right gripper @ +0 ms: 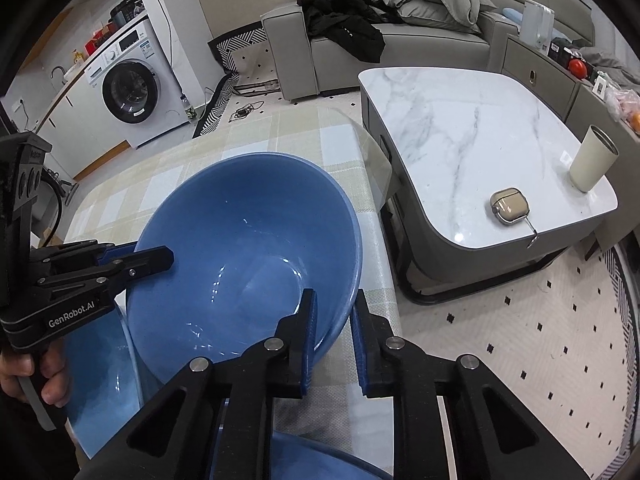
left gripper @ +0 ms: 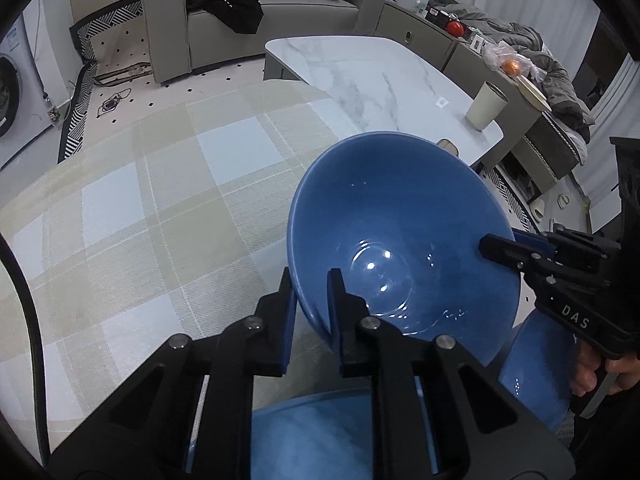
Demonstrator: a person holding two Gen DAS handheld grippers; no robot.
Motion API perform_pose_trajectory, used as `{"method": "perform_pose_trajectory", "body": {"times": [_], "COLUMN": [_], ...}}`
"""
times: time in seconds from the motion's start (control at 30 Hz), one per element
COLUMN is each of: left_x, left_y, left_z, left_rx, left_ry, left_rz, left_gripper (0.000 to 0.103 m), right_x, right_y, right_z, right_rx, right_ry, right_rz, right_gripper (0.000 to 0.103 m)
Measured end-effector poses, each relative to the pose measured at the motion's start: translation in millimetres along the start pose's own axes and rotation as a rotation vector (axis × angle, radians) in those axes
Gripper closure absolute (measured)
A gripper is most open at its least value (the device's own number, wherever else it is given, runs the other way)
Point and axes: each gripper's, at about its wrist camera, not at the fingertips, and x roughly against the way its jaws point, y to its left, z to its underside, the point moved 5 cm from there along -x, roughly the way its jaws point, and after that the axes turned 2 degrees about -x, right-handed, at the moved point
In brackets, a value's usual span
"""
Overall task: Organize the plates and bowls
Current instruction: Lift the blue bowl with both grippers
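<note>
Under the tilted blue bowl point(left gripper: 400, 240), half-hidden blue dishes point(left gripper: 536, 376), both cropped

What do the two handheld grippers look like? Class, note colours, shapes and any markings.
Both are matte black, with angular linkage arms joined by round silver pins and flat fingers faced with blue pads. The left gripper reads "GenRobot.AI" on its side in the right wrist view; the right gripper shows "DAS" lettering in the left wrist view.

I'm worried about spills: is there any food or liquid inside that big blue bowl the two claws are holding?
No, the blue bowl shows only a bare, glossy inside with light reflections in the right wrist view.
</note>
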Motion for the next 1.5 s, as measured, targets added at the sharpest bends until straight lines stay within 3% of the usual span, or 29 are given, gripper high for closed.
{"method": "perform_pose_trajectory", "body": {"times": [0.67, 1.5], "left_x": [34, 145], "left_y": [-20, -56], "left_z": [-9, 7], "left_rx": [-0.026, -0.053], "left_ry": [-0.084, -0.188], "left_rz": [-0.001, -0.041], "left_gripper": [0.091, 0.091], "right_x": [35, 117], "right_y": [-1, 25], "right_z": [-4, 1], "right_rx": [0.002, 0.049], "right_ry": [-0.084, -0.209], "right_rz": [0.019, 0.012], "right_gripper": [0.086, 0.086]}}
